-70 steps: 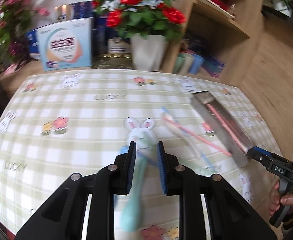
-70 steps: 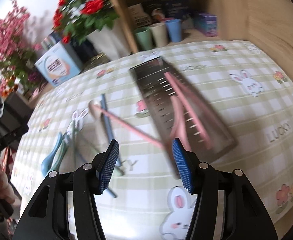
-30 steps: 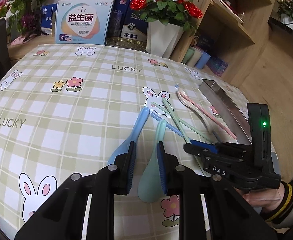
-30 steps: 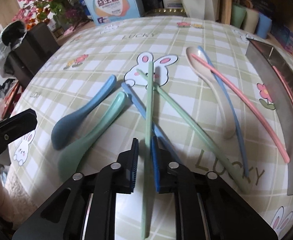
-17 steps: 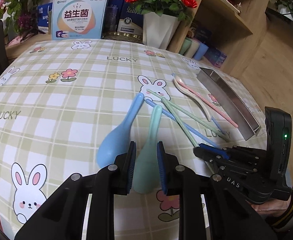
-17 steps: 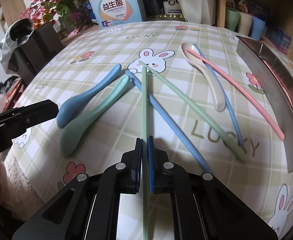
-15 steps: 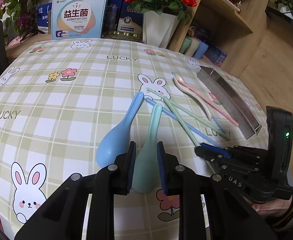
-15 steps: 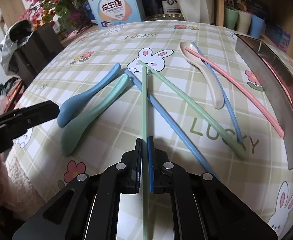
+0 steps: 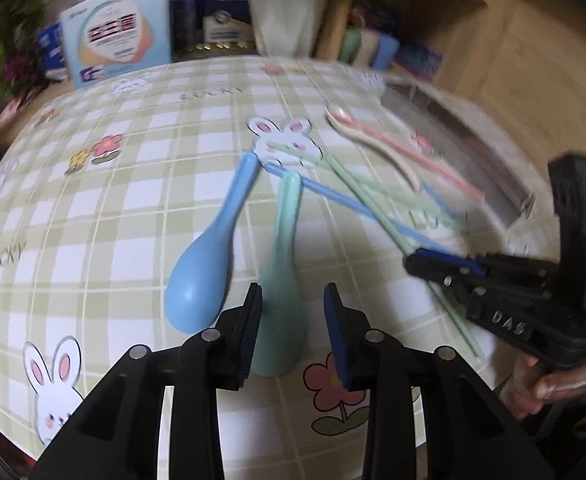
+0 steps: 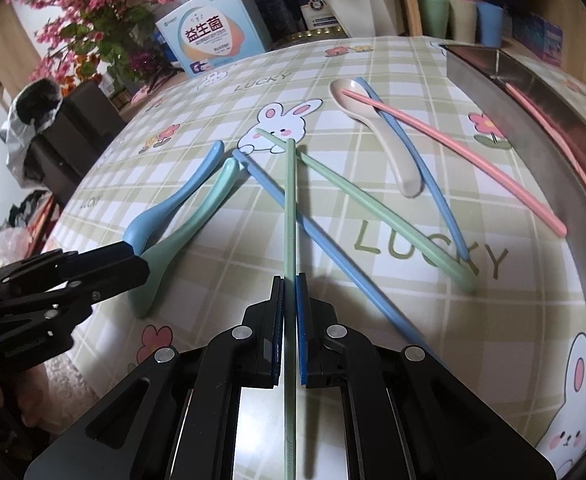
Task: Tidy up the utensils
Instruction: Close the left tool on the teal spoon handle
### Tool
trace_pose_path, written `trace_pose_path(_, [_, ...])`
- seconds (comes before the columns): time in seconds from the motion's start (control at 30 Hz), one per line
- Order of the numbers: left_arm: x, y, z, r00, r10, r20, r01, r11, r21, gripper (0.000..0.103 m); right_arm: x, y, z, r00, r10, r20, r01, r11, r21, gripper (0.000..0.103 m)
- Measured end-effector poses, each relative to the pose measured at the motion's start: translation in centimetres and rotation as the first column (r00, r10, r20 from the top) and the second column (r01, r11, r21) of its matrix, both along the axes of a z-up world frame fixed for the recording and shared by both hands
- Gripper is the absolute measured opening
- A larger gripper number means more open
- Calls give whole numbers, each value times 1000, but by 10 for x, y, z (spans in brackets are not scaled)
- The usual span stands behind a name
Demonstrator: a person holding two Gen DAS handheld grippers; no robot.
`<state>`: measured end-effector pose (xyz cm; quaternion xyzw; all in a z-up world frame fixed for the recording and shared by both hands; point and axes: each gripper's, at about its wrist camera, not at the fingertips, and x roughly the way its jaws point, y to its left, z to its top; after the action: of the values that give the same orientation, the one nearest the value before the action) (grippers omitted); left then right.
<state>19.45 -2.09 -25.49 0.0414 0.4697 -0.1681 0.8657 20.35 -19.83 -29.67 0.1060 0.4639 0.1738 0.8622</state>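
Checked tablecloth [image 10: 393,280] holds three spoons, five loose chopsticks and one steel tray [image 10: 541,152]. Right gripper [image 10: 289,280] pinches a green chopstick [image 10: 289,208]. Left gripper [image 9: 292,300], opening, straddles the green spoon [image 9: 283,272], pads clear.

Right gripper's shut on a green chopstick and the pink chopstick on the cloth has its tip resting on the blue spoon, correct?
Not quite. The right gripper is shut on a green chopstick, but the pink chopstick rests its tip on the cream spoon, not the blue spoon. The right wrist view shows it.
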Motion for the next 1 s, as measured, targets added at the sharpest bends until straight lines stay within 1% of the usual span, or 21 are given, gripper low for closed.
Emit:
trace_pose_path(0.03, [2,-4,0,1000,-20,0,20,999,28,31,0,-1,-1,1000,-1,0,1,1000,10,6])
trace_pose_path(0.07, [4,-7,0,999,-33,-7,33,999,37,31,0,-1,-1,1000,-1,0,1,1000,12,6])
trace_pose_path(0.17, [11,-9,-3,998,-34,-52,37,998,47,31,0,-2,-1,1000,0,-1,0,1000,24,6])
trace_pose_path(0.33, [16,-15,-8,998,-34,-59,40,994,106,31,-1,-5,-2,1000,-1,-6,1,999,43,6])
trace_pose_path(0.53, [20,-19,-17,996,-35,-81,41,996,75,32,-2,-8,-2,1000,2,-16,-1,999,50,6])
trace_pose_path(0.63, [18,-23,-17,997,-42,-64,48,994,99,31,-2,-9,-2,1000,1,-20,0,999,54,6])
trace_pose_path(0.67, [18,-24,-17,997,-45,-69,51,995,89,31,-2,-8,-2,1000,1,-20,1,998,55,6])
trace_pose_path(0.73, [18,-21,-15,996,-44,-84,46,999,26,31,-2,-8,-2,1000,-1,-21,2,999,55,6])
trace_pose_path(0.8, [18,-19,-12,995,-41,-90,39,999,-18,31,-2,-8,-2,1000,-1,-21,2,999,54,6])
trace_pose_path(1.0, [20,-21,-8,993,-58,-102,54,998,-44,31,-2,-7,-2,1000,0,-20,1,999,49,6])
